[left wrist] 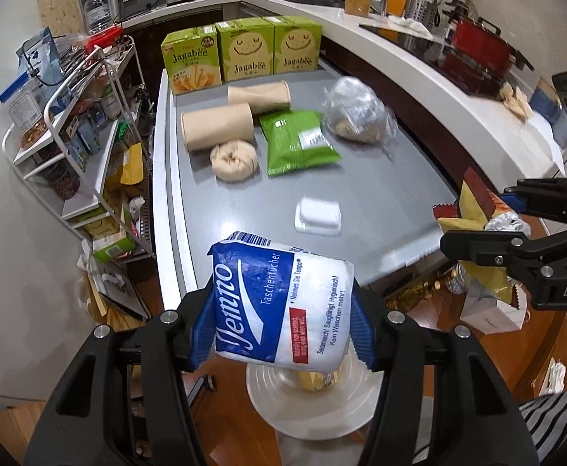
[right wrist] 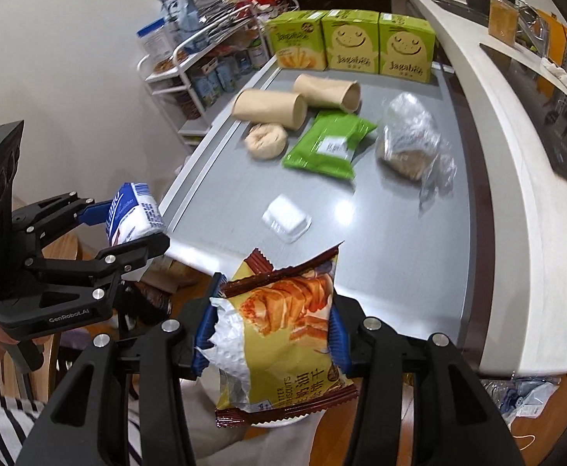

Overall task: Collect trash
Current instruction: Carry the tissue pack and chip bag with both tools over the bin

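Grippers: left gripper (left wrist: 281, 324) clamped on blue-white plastic tissue pack (left wrist: 279, 306) | right gripper (right wrist: 269, 336) clamped on torn yellow foil biscuit wrapper (right wrist: 283, 334) | white round bin (left wrist: 314, 400) directly below left gripper, so left is nearer.

Left tool (left wrist: 281, 320) clamping tissue pack (left wrist: 279, 305), white bin (left wrist: 314, 400) beneath

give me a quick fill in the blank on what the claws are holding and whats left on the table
1. The left claw is shut on a blue and white pack of ____.
2. The right claw grips a torn yellow ____ wrapper.
3. ____ green Jagabee boxes stand at the far end of the grey table.
4. The green packet lies between the crumpled plastic bag and the ____ tubes.

Missing words: tissues; biscuit; Three; cardboard
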Demonstrator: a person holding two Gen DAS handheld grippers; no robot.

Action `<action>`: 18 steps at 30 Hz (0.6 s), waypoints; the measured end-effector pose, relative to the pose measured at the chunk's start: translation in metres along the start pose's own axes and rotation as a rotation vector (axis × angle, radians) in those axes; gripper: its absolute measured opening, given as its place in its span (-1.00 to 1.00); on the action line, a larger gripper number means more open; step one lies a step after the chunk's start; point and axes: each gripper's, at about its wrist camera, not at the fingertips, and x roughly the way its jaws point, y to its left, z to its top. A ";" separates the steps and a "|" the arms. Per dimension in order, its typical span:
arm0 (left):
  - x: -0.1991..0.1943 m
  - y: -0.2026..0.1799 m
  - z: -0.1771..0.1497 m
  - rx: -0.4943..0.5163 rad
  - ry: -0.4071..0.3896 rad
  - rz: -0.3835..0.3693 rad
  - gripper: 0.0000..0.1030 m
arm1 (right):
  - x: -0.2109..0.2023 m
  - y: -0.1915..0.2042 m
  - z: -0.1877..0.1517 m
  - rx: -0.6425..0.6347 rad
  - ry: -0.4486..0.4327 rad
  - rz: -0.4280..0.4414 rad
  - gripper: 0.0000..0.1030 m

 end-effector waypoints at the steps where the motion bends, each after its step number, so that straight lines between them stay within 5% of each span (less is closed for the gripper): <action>1: -0.001 -0.002 -0.007 -0.001 0.009 0.000 0.12 | 0.000 0.002 -0.004 -0.004 0.008 0.002 -0.10; 18: 0.039 -0.019 -0.083 -0.104 0.174 0.008 0.12 | 0.060 0.010 -0.091 -0.024 0.224 -0.013 -0.11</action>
